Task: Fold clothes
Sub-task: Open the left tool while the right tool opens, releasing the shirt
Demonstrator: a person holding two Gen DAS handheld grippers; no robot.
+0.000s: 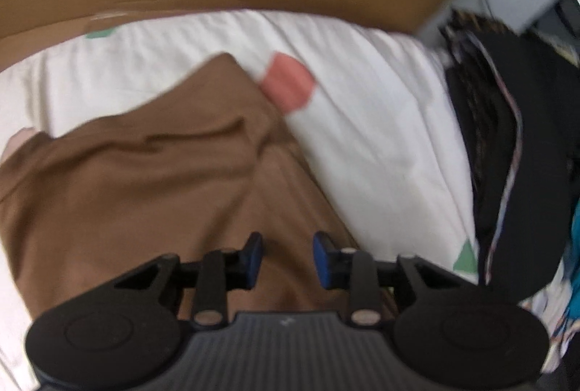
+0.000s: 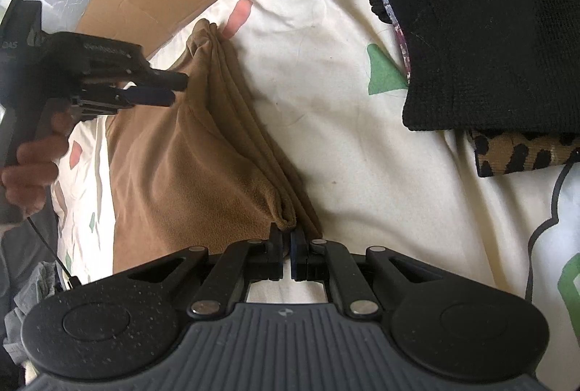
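Risk: right gripper [image 2: 287, 242] is pinched tight on only the bunched corner of the brown garment [image 2: 188, 166]; any tug and the stacked layers at that edge fan out. Left gripper [image 1: 288, 258] is part open, holding nothing, hovering over the cloth, so the 11 o'clock end is loose. Garment is soft, folded narrow, on the white sheet [image 2: 326, 101], dark clothes pile [image 2: 489, 28] at 2 o'clock.

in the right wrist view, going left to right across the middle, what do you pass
left gripper → brown garment → white patterned sheet → green shape on the sheet → black knit garment
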